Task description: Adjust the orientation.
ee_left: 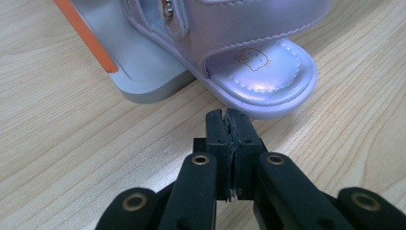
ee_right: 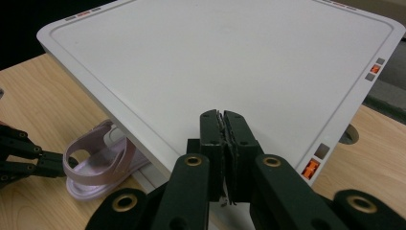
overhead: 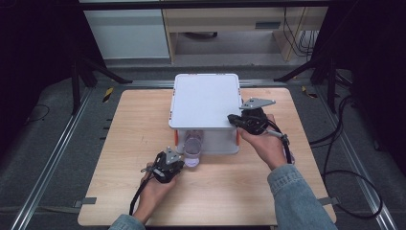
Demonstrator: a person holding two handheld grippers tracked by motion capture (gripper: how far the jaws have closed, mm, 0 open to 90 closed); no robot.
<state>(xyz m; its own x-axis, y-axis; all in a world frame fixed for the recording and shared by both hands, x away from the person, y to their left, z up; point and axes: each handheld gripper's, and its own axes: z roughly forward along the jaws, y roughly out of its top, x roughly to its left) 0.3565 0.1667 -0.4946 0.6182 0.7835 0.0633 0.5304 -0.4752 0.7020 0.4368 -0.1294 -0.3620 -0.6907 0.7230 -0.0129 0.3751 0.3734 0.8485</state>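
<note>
A white lidded box (overhead: 206, 112) with orange clips stands on the wooden tabletop (overhead: 119, 143), toward the far edge and roughly midway between the left and right edges. Its flat lid overhangs the front, and a small lilac sandal (overhead: 193, 148) pokes out from the open front of the box, toe toward the near edge, resting partly on the grey base of the box and partly on the wood.

The left gripper (overhead: 178, 163) sits on the near side of the sandal, just beside its toe — in the left gripper view its jaws are pressed together with nothing between them, their tips just short of the sandal's (ee_left: 258, 72) rounded sole edge; whether they touch it cannot be told. A cartoon cat face is printed on the insole, and an orange strip runs up the box corner (ee_left: 84, 33).

The right gripper (overhead: 233, 118) is held over the near right corner of the lid (ee_right: 230, 57). Its jaws are likewise closed and empty, lying low above the lid surface. In the right gripper view the sandal (ee_right: 103, 163) shows beneath the lid's edge, with the left gripper (ee_right: 57, 160) at its toe.
</note>
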